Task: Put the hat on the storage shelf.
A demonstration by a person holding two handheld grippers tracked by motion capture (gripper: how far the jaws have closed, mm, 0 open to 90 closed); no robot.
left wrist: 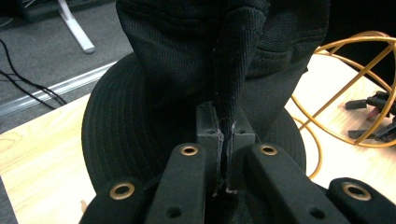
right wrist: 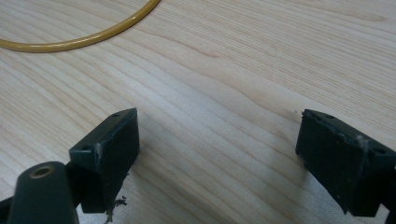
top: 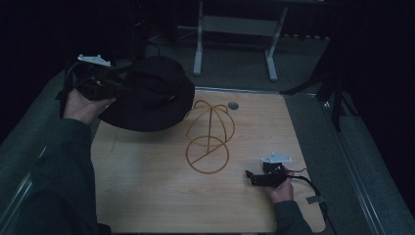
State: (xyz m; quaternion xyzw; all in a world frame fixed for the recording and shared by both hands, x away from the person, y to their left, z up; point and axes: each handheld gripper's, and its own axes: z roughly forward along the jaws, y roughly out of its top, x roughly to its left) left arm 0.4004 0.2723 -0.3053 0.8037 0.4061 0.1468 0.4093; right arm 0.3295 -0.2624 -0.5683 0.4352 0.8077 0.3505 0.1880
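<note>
Hat (top: 149, 93) and wire stand (top: 209, 137) are the pair that the coming move turns on: the black bucket hat hangs up at the far left corner of the worktop (top: 147, 196), while the gold wire stand sits near the middle, so the stand lies to the right of the hat and somewhat nearer the person. Nearest in the high view, the right tongs (top: 255, 177) rest low over the wood at the near right, held loosely in the right hand (top: 280, 190); the right gripper view shows their jaws spread wide with nothing between them, bare wood grain under them and a curve of the stand's base ring (right wrist: 84, 41) just ahead. Farther off, the left tongs (left wrist: 226, 140) are clamped tight on a fold of the hat's dark fabric (the cloth is pinched to a thin seam between the pads), with the brim drooping below and the stand's dome off to the right in the left gripper view. The left hand (top: 85, 105) is raised at the table's far left edge, forearm reaching forward. The hat's opening likely needs to face down over the dome, so the left arm has to carry it rightward and inward; the right tongs are nearer the stand and could steady it.
</note>
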